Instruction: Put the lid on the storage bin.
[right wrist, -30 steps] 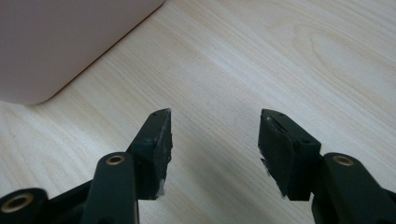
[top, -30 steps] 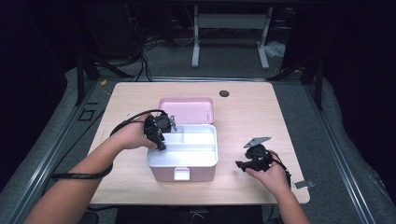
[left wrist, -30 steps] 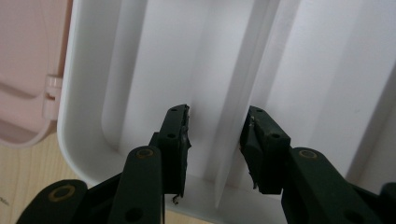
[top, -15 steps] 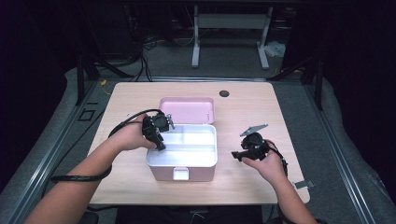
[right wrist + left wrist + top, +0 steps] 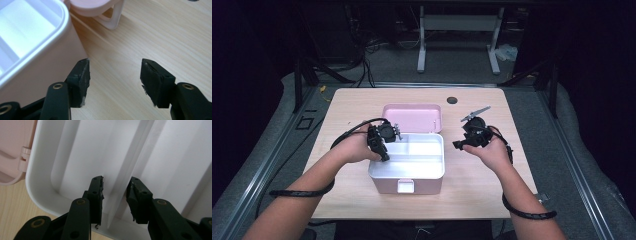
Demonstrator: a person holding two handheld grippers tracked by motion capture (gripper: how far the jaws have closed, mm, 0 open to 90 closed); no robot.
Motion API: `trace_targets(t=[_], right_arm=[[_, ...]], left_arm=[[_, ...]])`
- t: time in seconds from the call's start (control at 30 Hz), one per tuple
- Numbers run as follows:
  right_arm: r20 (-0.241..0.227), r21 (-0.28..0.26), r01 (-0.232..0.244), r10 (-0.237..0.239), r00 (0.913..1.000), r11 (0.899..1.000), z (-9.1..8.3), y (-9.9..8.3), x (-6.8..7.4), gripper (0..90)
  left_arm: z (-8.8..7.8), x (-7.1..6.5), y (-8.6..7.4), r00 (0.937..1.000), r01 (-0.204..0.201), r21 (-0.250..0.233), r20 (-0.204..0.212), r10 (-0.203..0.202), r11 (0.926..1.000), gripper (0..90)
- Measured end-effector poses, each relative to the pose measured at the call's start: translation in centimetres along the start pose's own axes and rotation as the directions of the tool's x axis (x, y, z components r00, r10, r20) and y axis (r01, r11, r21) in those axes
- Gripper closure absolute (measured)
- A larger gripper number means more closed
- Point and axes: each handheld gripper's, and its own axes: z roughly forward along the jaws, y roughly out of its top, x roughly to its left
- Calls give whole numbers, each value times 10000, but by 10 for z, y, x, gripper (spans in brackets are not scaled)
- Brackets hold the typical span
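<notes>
The left gripper (image 5: 113, 192) straddles the white tray's divider (image 5: 130, 170), fingers closing, not yet pressing. Right gripper (image 5: 113, 80) hangs released beside the pink box (image 5: 407, 182)

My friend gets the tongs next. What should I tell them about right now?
Left tongs: inside the white tray of the pink box, jaws either side of a divider wall and just closing in; whether the pads press it yet is unclear.
Right tongs: open, nothing between them, lifted over the table just right of the box.
Things: the box sits mid-table with its lid swung open behind it. The tray compartments in sight look empty.
Done: lid is open.
Left: probably lifting the tray out by that divider. Hold the box steady while you do.
</notes>
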Motion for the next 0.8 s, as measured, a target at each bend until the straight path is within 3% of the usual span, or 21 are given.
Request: trace_targets(t=[0.2, 0.8], right_arm=[[66, 155, 81, -82, 9999, 9998, 5, 19, 1, 402], [74, 387, 34, -37, 10000, 9992, 17, 54, -1, 435]], left_arm=[[0, 2, -4, 9998, 71, -272, 201, -65, 9996, 675], [0, 2, -4, 9995, 163, -289, 267, -155, 9994, 674]])
